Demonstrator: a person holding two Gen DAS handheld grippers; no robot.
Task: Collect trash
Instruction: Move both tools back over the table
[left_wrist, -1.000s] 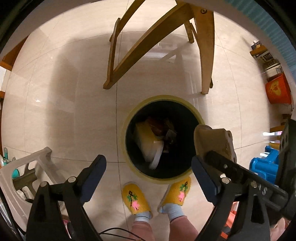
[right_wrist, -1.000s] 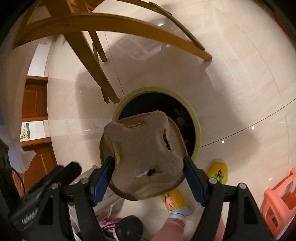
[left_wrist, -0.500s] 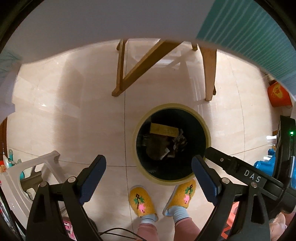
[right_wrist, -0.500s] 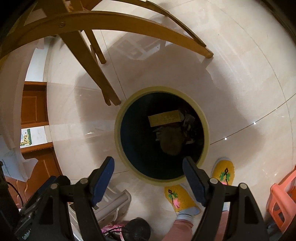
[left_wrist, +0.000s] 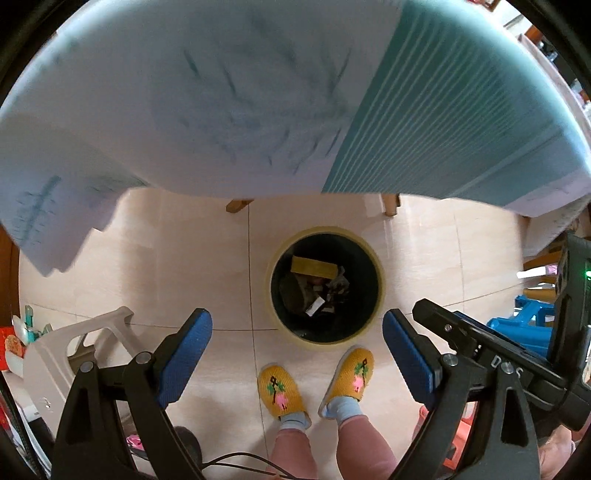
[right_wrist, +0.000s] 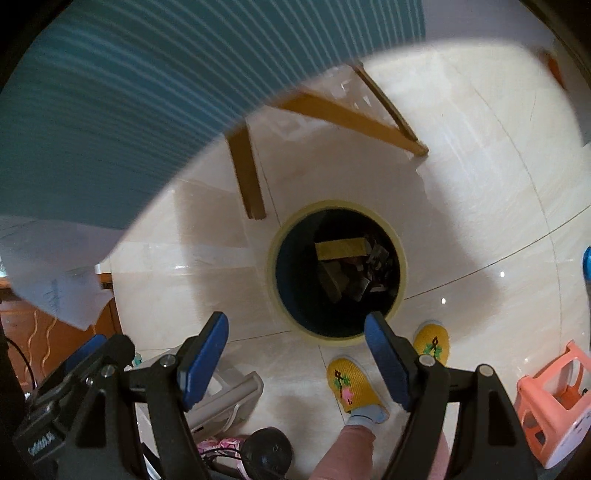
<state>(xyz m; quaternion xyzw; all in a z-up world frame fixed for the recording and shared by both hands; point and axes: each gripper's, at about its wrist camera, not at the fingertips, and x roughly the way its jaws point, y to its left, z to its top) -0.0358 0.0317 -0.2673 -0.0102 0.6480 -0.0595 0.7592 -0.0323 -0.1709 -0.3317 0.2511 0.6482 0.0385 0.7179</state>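
A round dark bin with a pale yellow rim (left_wrist: 275, 254) (right_wrist: 275, 240) stands on the tiled floor below me. Inside lie a yellow box (left_wrist: 314, 266) (right_wrist: 340, 249), a brown piece (left_wrist: 293, 291) (right_wrist: 334, 282) and dark scraps. My left gripper (left_wrist: 297, 354) is open and empty, high above the floor near the bin. My right gripper (right_wrist: 295, 363) is open and empty, also high above the bin; it shows at the right of the left wrist view (left_wrist: 491, 350).
A table edge with a white and teal striped cloth (left_wrist: 258, 92) (right_wrist: 110, 110) fills the top. Wooden legs (right_wrist: 247, 173) stand behind the bin. My yellow slippers (left_wrist: 280, 391) (right_wrist: 351, 384) are by the bin. A white stool (left_wrist: 74, 354), blue stool (left_wrist: 524, 328) and pink stool (right_wrist: 554, 398) stand around.
The right gripper opened and dropped the brown piece into the bin. Both grippers then rose, so the bin looks smaller and the table edge has come into view.
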